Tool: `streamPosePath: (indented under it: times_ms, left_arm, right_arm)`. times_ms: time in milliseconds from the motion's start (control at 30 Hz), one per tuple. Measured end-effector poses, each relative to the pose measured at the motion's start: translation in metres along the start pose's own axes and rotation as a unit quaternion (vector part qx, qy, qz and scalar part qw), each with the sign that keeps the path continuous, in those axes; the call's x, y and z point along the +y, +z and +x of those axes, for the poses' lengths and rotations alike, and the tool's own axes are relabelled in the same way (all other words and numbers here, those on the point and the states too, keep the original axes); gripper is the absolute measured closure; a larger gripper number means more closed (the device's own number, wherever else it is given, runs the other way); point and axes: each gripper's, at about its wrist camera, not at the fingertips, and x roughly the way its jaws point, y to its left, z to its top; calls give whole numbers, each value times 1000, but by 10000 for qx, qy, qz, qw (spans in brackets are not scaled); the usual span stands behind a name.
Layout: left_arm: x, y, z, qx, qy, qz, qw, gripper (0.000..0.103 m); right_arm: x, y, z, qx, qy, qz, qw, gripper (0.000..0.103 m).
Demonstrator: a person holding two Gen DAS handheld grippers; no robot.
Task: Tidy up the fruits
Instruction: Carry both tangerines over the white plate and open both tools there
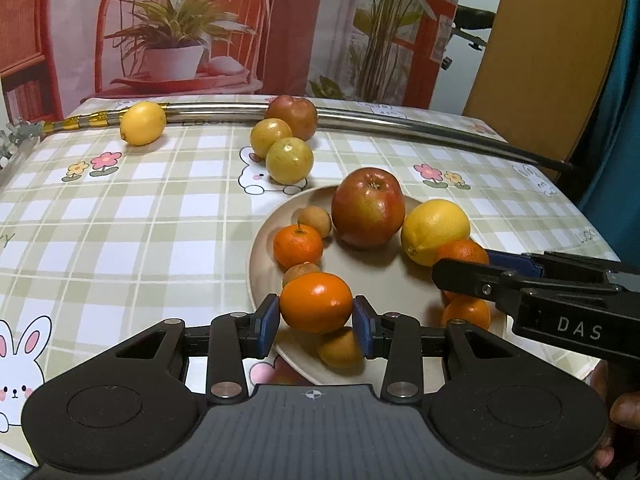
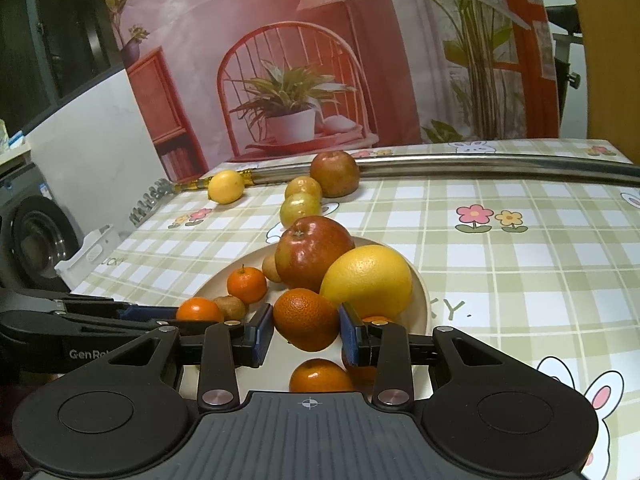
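A beige plate [image 1: 380, 276] holds a red apple [image 1: 368, 212], a big lemon [image 1: 434, 230], a small tangerine [image 1: 298, 246] and brown longans [image 1: 316, 220]. My left gripper [image 1: 316, 320] is shut on an orange tangerine [image 1: 316, 302] just above the plate's near rim. In the right wrist view, my right gripper [image 2: 306, 336] is shut on a rough-skinned orange [image 2: 306, 318] in front of the lemon [image 2: 366, 282] and apple [image 2: 314, 252]. The right gripper [image 1: 460, 265] reaches in from the right. Another tangerine [image 2: 320, 376] lies under the right gripper.
Off the plate, toward the table's back, lie a small lemon [image 1: 143, 123], two yellow-green fruits [image 1: 289, 160] and a dull red apple [image 1: 292, 116]. A long metal rod [image 1: 400, 122] runs along the back edge. The checked tablecloth [image 1: 120, 220] lies bare at left.
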Motion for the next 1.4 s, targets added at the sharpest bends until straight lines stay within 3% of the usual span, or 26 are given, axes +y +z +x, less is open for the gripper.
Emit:
streamPosePath:
  times_ms: [1400]
  left_arm:
    - [2,3,-3,-62,-11,-56,10000,62]
  right_arm:
    - [8,5,-6,-136,-217,-437,9987,70]
